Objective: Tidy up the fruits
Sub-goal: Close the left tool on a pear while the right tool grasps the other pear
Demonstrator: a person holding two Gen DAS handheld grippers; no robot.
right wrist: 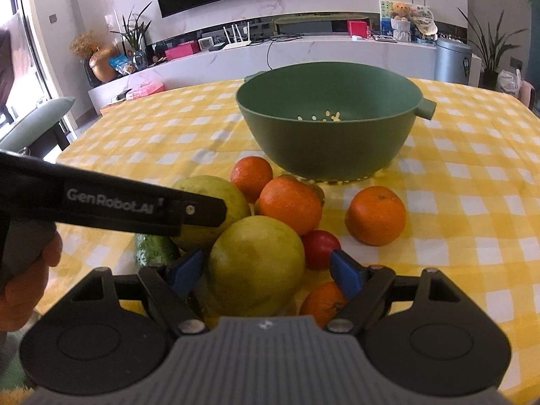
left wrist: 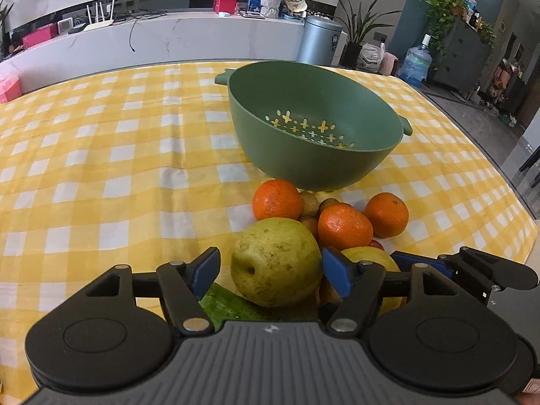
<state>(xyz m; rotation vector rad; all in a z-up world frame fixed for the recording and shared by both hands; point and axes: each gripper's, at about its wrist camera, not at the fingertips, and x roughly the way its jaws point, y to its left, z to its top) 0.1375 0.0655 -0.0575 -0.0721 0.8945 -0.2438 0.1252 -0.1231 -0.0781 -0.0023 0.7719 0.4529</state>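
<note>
A pile of fruit lies on the yellow checked tablecloth (left wrist: 101, 168) in front of an empty green colander bowl (left wrist: 314, 128), which also shows in the right wrist view (right wrist: 330, 135). My left gripper (left wrist: 270, 270) is open with a yellow-green pear (left wrist: 275, 261) between its blue fingers, a gap on the left side. My right gripper (right wrist: 266, 270) is open around a second yellow-green fruit (right wrist: 256, 263). Oranges (left wrist: 344, 226) (right wrist: 290, 204), a red fruit (right wrist: 320, 248), small brown fruits (left wrist: 308, 202) and a cucumber (right wrist: 155, 248) lie around them.
The left gripper's black arm (right wrist: 118, 202) crosses the left of the right wrist view, held by a hand (right wrist: 23, 287). Another orange (right wrist: 322, 300) lies under the right finger. A green chair (right wrist: 37, 121) stands left of the table. The table's right edge (left wrist: 506, 175) drops to the floor.
</note>
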